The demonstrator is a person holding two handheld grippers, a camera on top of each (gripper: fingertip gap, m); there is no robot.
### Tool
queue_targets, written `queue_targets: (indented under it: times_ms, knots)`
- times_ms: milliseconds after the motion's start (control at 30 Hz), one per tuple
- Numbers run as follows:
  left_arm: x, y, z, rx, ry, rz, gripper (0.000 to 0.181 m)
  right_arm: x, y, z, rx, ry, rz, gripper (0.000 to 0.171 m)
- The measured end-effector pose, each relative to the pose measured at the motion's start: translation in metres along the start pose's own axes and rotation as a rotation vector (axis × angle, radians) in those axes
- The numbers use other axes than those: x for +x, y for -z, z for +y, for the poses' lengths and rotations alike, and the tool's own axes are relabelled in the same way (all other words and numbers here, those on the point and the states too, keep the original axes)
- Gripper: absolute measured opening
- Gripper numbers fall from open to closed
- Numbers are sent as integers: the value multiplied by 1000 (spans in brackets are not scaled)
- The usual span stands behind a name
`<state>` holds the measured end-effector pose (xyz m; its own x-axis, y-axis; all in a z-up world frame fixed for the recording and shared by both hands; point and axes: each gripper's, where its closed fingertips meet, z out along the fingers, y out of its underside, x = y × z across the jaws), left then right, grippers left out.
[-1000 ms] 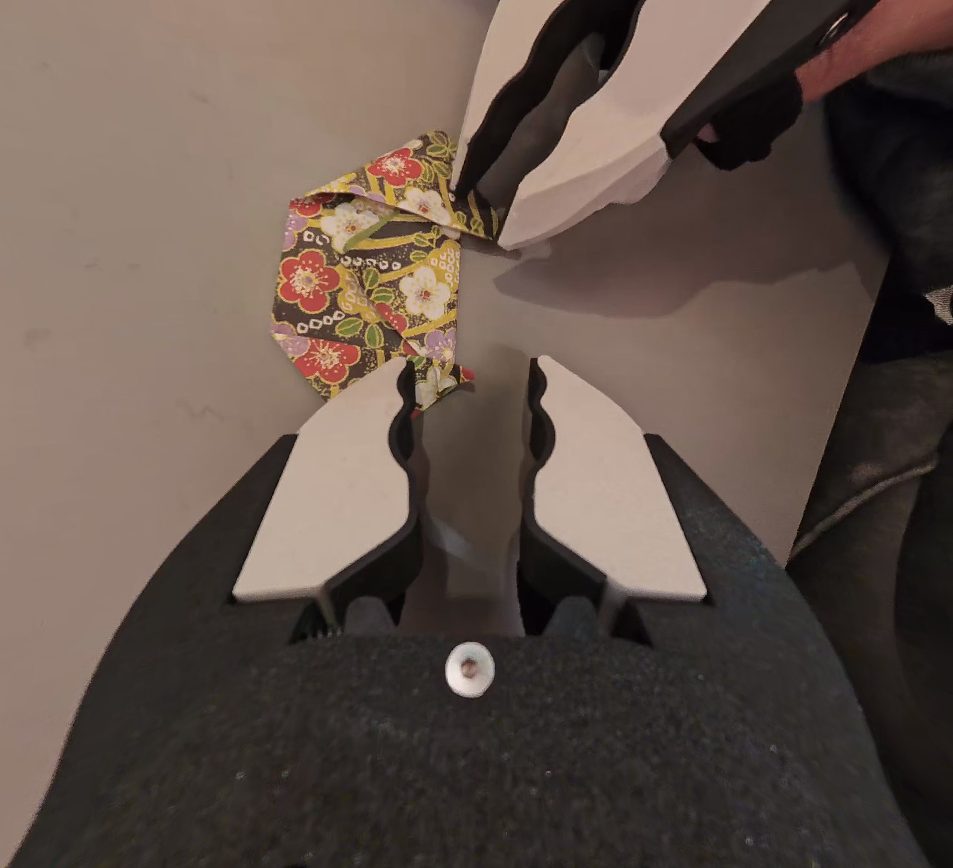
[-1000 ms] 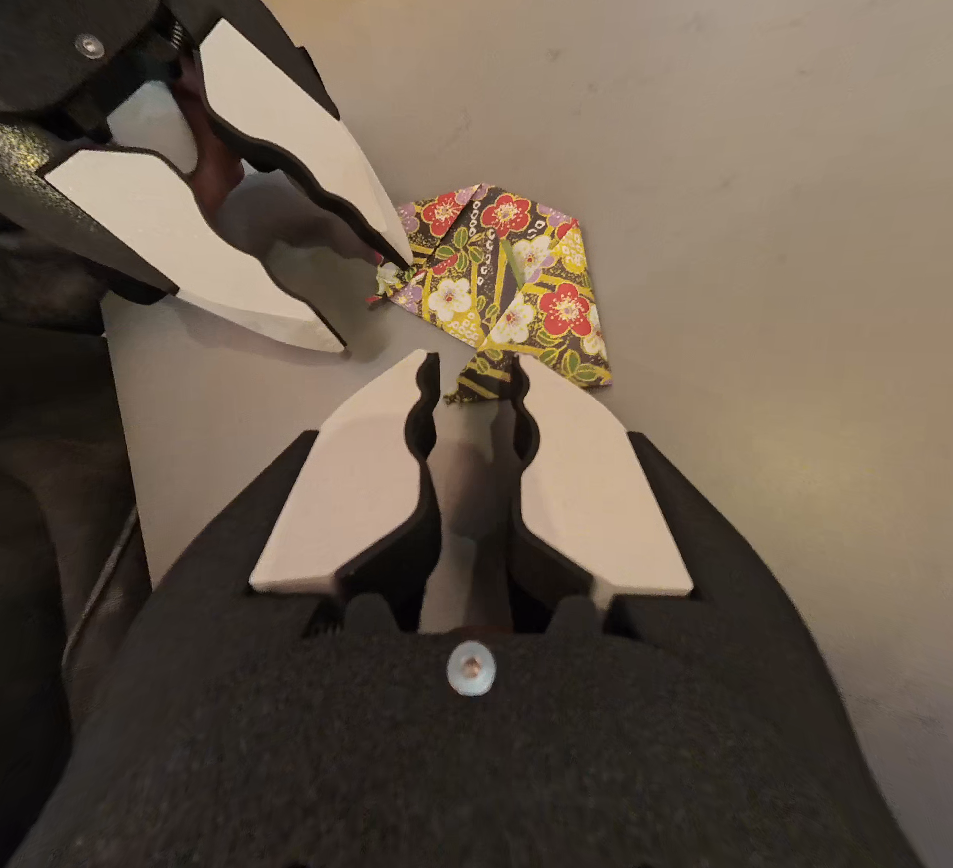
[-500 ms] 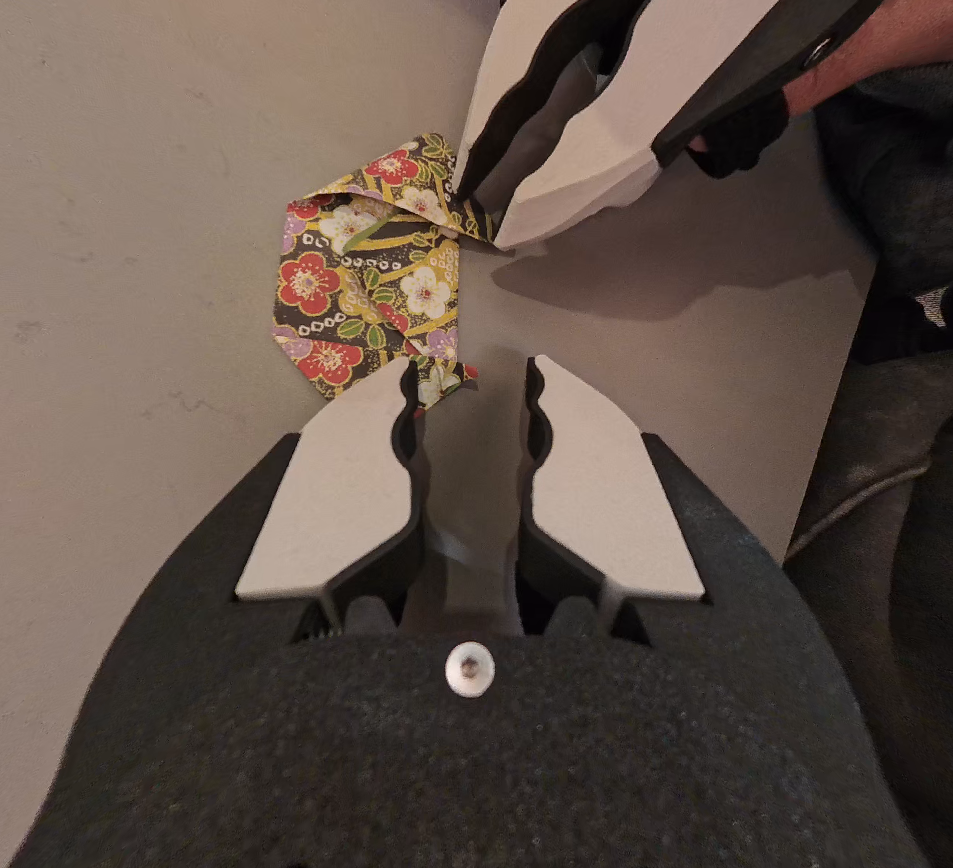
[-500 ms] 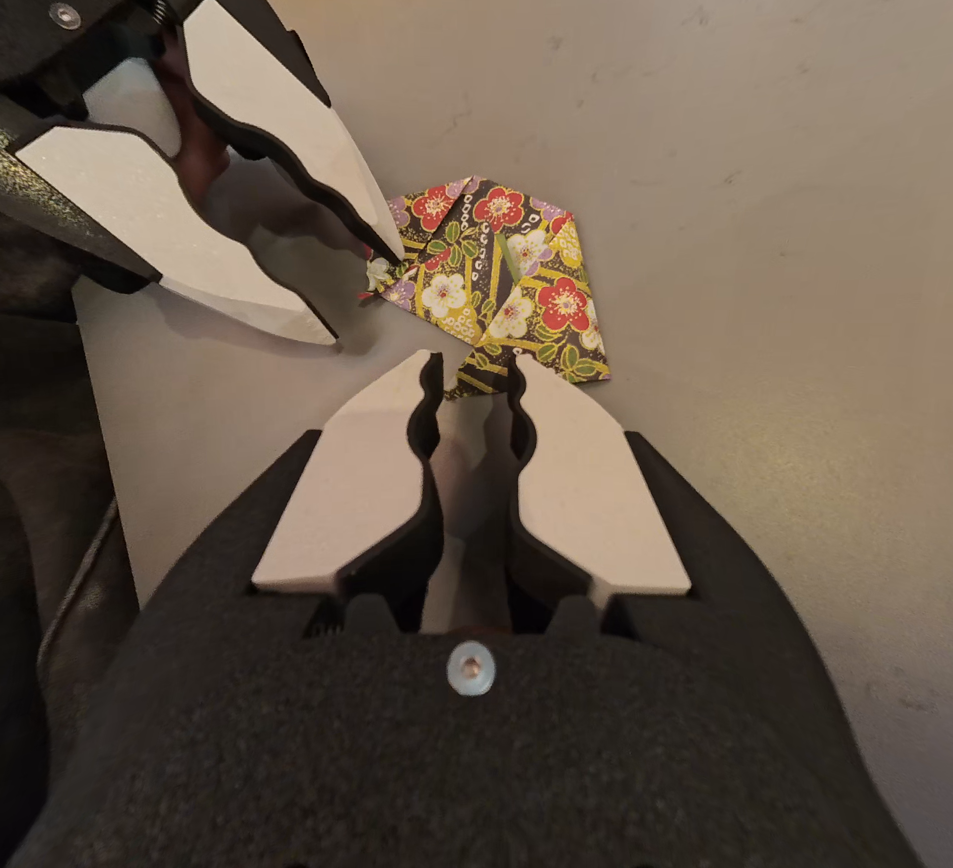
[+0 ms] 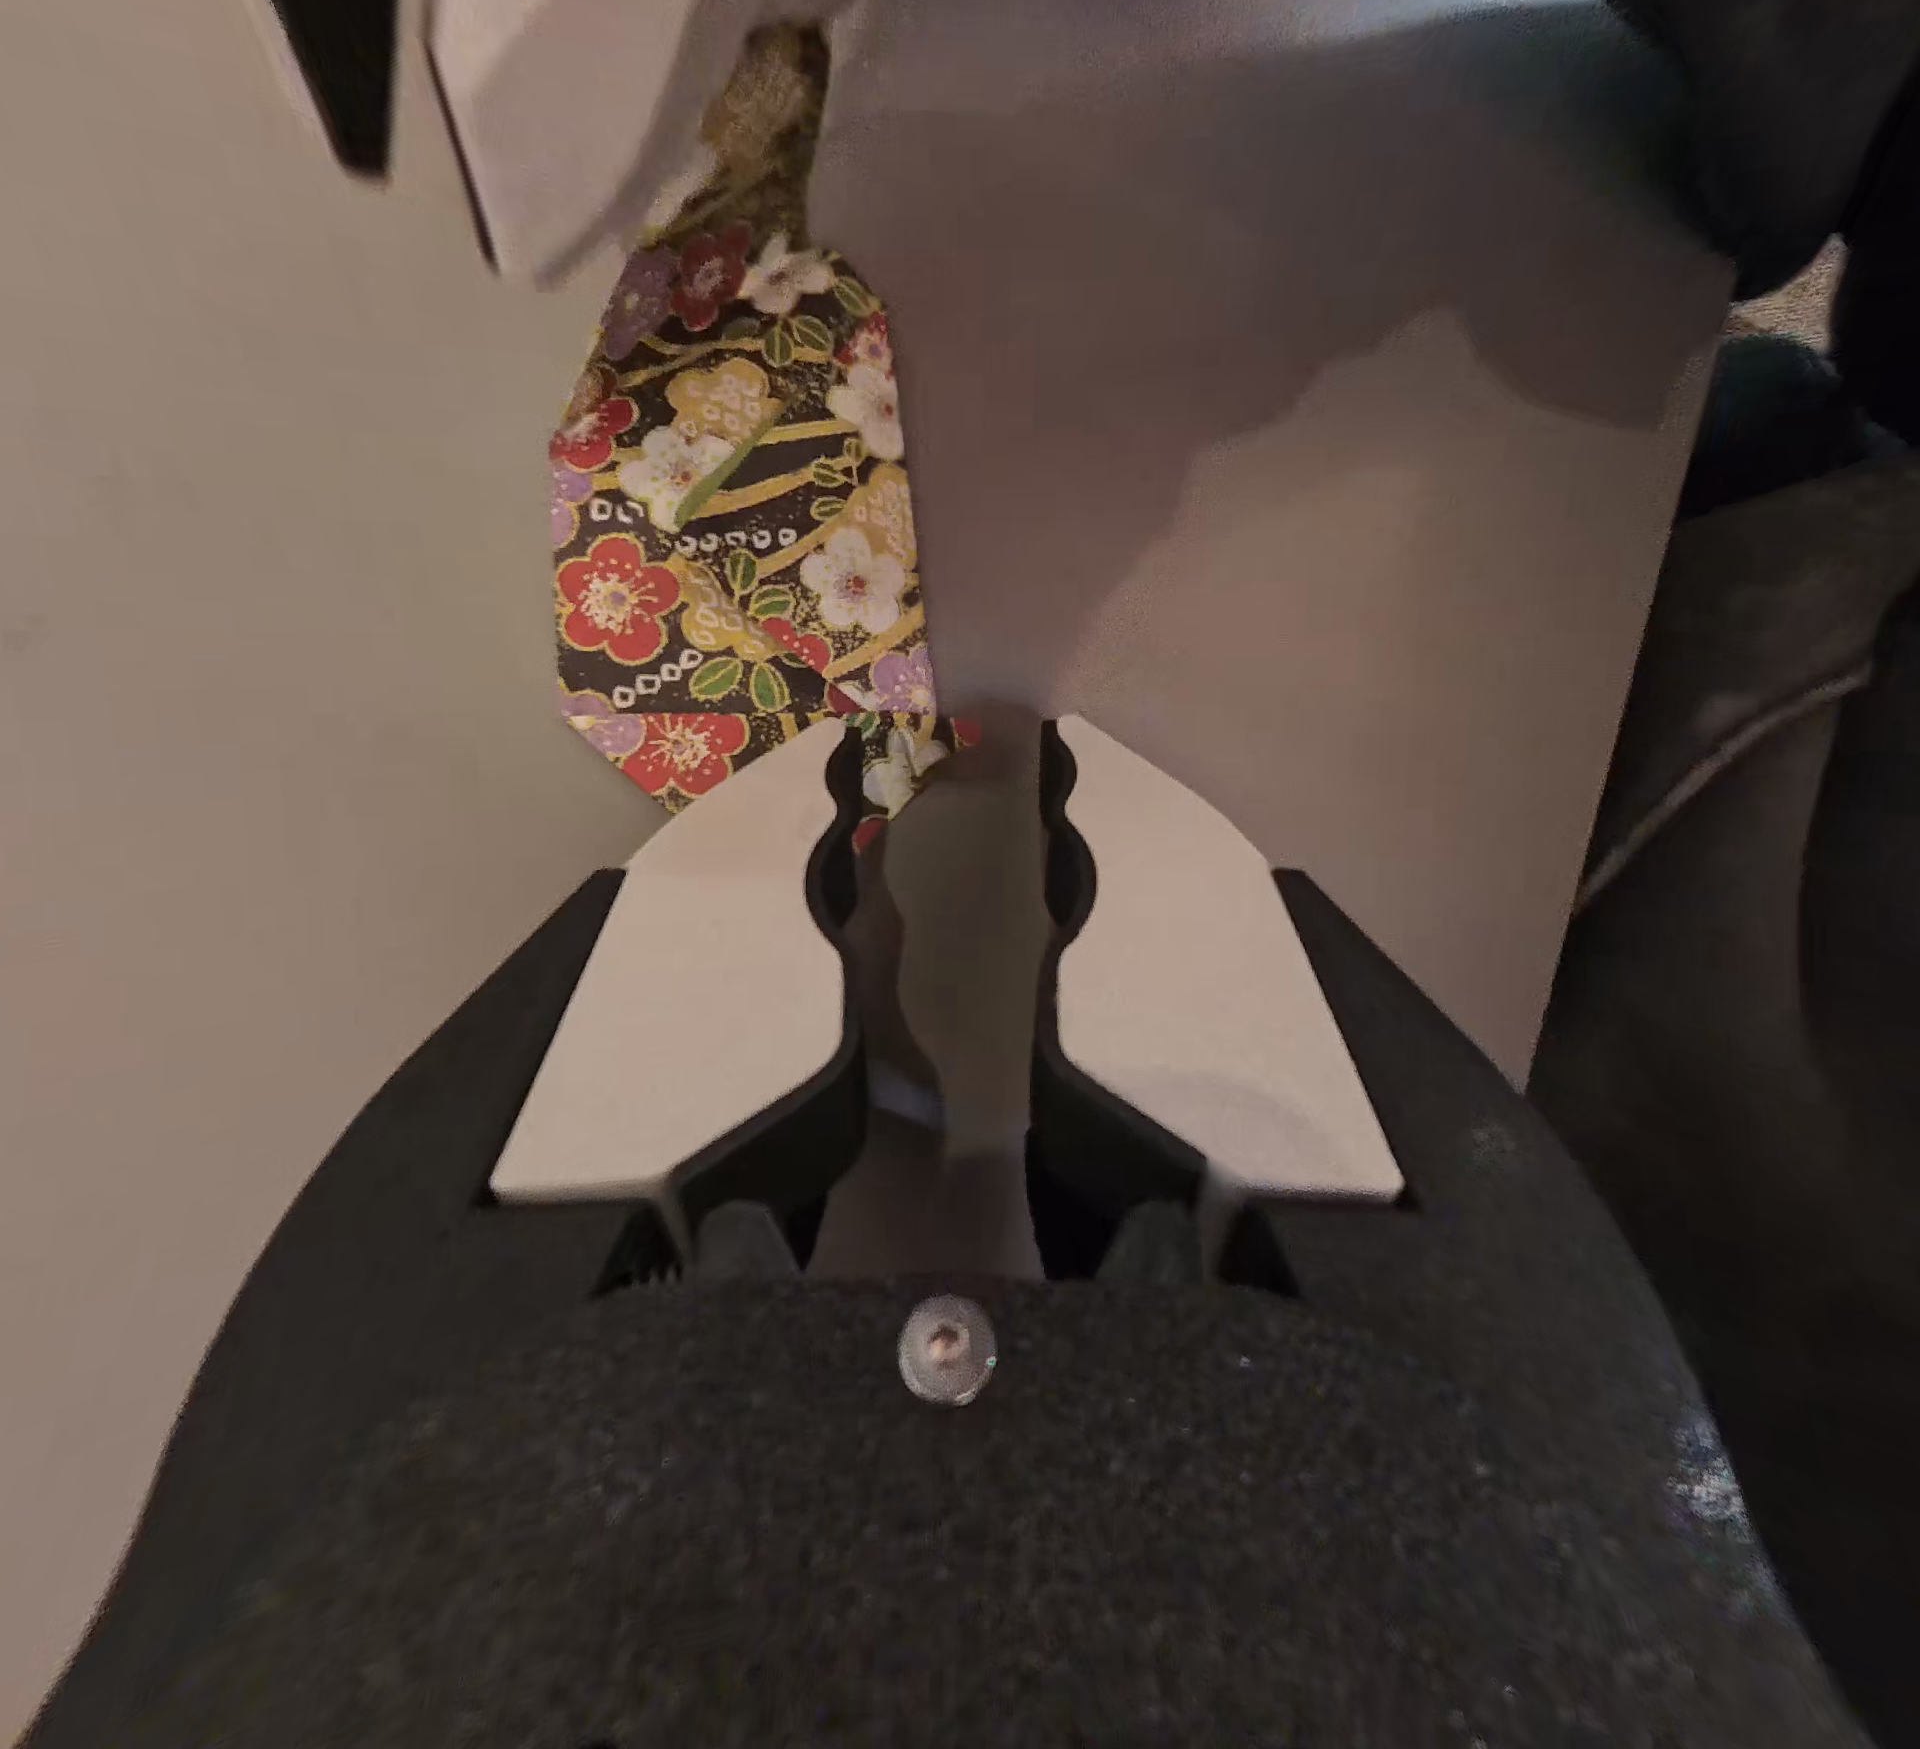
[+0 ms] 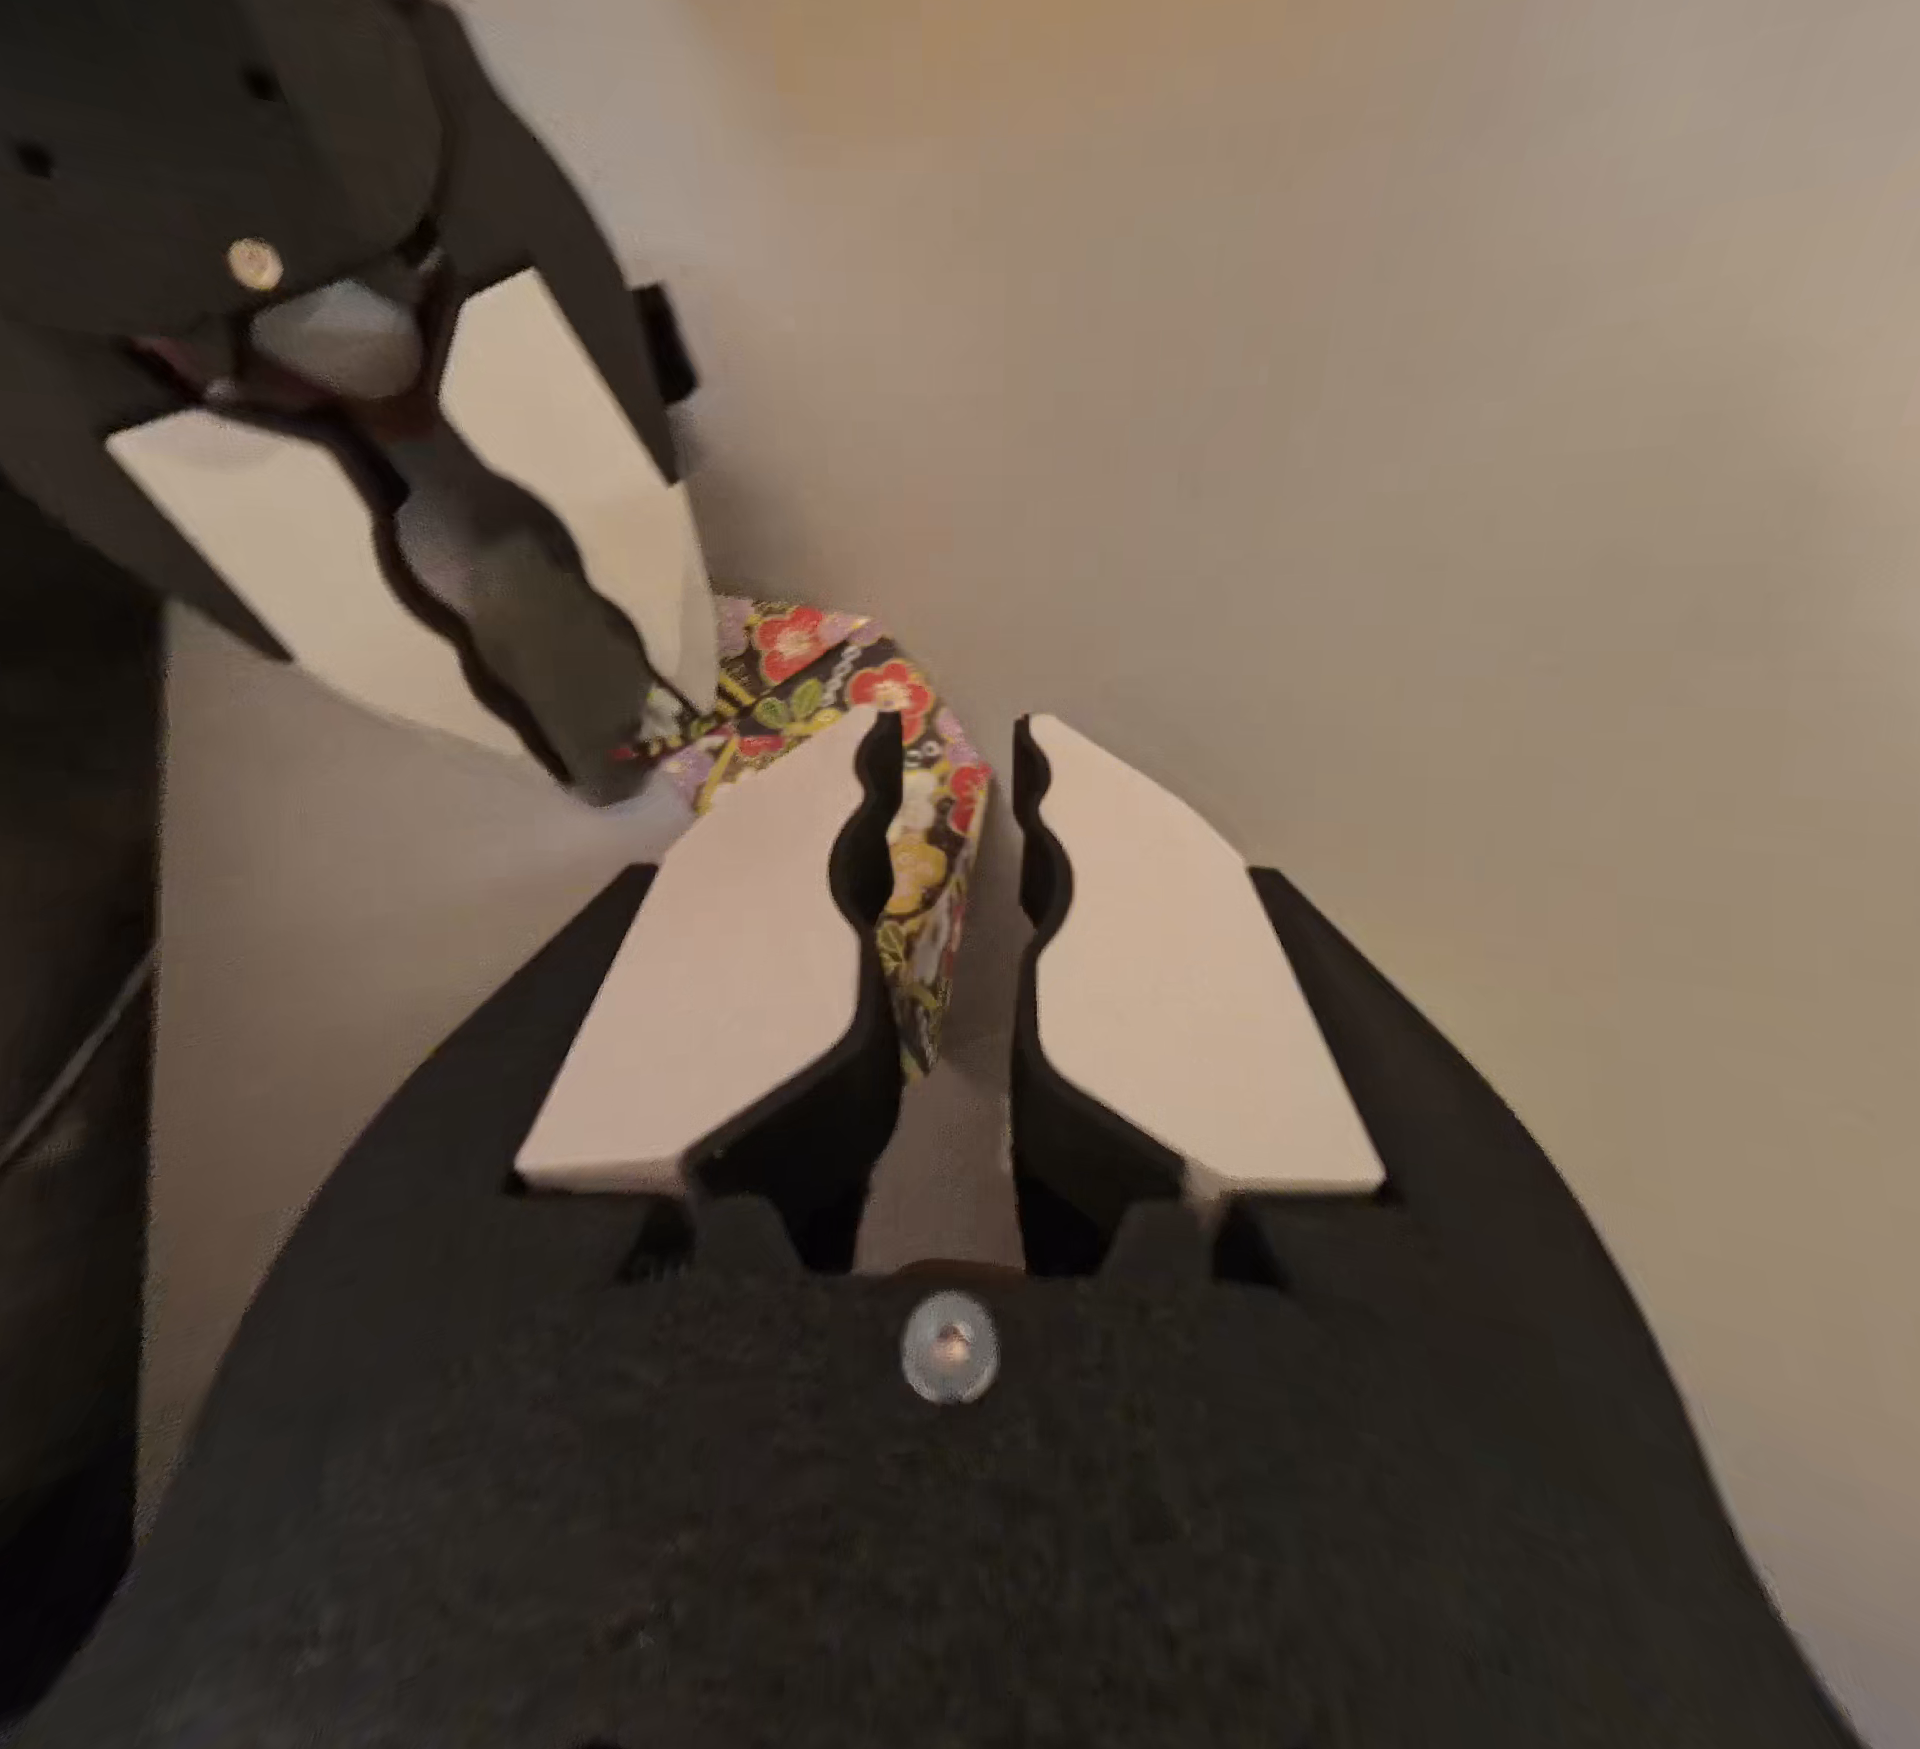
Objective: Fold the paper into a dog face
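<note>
Since half a second ago the right hand-held gripper (image 5: 582, 141) has swung close over the far end of the one folded floral paper (image 5: 738, 536), blurred. Left wrist view: the left hand-held gripper (image 5: 951, 743) stands apart, its left fingertip (image 5: 821, 754) touching the paper's near corner on the counter (image 5: 260, 504). Right wrist view: the right hand-held gripper (image 6: 951, 733) is open too, the paper (image 6: 925, 826) lying between its fingers; the left one (image 6: 623, 743) meets the paper's corner

Plain grey table (image 6: 1351, 349); folded floral paper (image 5: 727, 504) lying on it.
</note>
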<state>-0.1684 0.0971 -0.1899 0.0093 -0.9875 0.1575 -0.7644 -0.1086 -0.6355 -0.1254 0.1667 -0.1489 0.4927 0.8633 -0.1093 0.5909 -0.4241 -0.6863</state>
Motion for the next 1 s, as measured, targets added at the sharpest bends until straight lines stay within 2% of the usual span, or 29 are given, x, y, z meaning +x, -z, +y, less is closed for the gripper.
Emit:
queue_targets:
  times_ms: [100,167,367,500,633,733,833,900,1000]
  knots:
    - [-1,6,6,3,20,18,30,-23,-22,7,-96,47,-205,19]
    - [-3,9,8,4,28,18,30,-33,-30,9,-145,94,-240,20]
    - [-3,10,9,11,28,25,30,-27,-45,21,-280,206,-171,18]
    - [-2,13,7,29,31,30,33,-27,-41,24,-312,207,-186,0]
    - [-2,39,-13,180,61,17,40,-23,-28,16,-258,185,-130,0]
    - [-8,75,-31,386,87,-38,40,-8,0,-1,-156,129,10,0]
    - [-15,109,-40,571,109,-102,40,17,51,-23,-34,44,226,0]
    - [-20,115,-37,599,127,-119,40,37,99,-32,31,-1,405,0]
    - [-27,102,-27,543,147,-129,40,71,189,-26,91,-90,709,0]
